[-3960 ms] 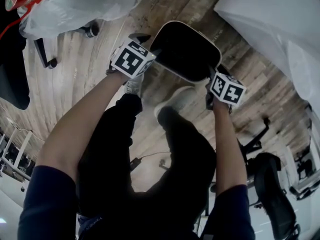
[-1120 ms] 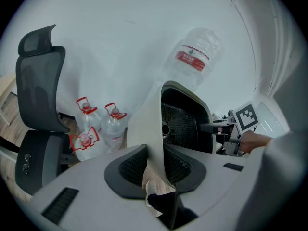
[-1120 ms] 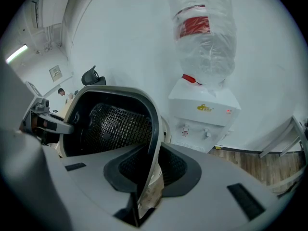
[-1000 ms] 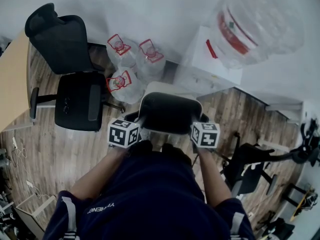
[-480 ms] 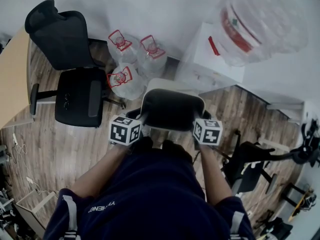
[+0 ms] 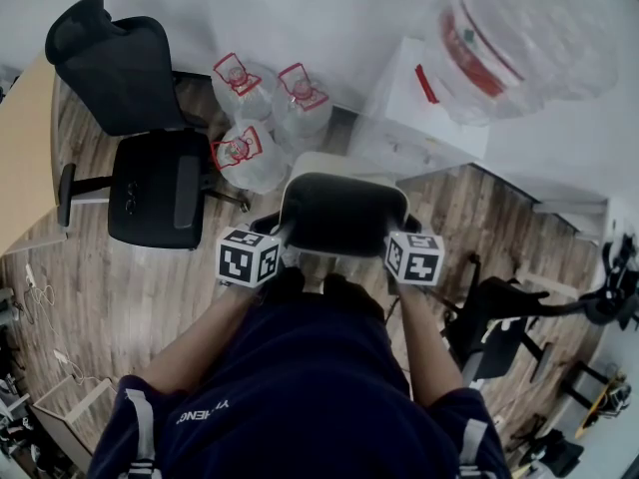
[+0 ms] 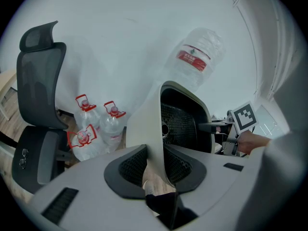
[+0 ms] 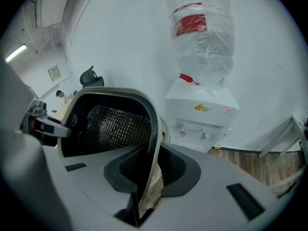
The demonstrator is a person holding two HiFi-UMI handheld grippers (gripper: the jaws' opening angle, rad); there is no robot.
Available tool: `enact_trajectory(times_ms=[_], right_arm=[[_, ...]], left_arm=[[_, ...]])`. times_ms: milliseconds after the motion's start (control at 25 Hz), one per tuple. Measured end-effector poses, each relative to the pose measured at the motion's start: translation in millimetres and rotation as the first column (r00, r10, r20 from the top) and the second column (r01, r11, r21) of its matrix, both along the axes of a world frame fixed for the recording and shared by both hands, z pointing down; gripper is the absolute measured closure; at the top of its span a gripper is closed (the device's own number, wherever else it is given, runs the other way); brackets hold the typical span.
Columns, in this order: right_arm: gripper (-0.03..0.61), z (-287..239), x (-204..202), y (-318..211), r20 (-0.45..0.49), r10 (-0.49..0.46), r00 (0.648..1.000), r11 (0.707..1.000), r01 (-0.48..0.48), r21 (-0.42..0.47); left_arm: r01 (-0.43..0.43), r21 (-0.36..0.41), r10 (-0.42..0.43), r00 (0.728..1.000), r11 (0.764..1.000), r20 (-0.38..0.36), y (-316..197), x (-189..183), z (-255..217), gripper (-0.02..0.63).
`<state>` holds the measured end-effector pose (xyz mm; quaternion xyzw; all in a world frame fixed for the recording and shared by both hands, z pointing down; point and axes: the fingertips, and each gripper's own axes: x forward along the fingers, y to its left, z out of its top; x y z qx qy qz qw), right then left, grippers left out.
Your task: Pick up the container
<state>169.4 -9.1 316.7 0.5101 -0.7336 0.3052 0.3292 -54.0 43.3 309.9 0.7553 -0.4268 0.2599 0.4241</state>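
Frame centre: the container [image 6: 342, 213] hung above the wooden floor [image 6: 130, 297]. The left gripper [image 6: 277, 232] pinched its left wall; the right gripper [image 6: 399, 234] pinched its right wall.

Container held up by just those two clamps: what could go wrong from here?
Each gripper pinches only a thin side wall: the left gripper one, the right gripper the opposite. If either grip slackens, the container could tilt or drop. The water bottles and water dispenser stand just ahead, so carrying it forward might bump them.
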Motion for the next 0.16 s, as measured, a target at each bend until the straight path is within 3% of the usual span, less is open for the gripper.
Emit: enact_trajectory(times_ms=[160], right_arm=[[0.506,1.0,2.7,-0.6,-0.007,0.003,1.000,1.000,-0.003,0.000]], left_arm=[[0.002,0.000,-0.002,1.000,1.000,-0.003,-0.4,1.9,0.6,0.497]])
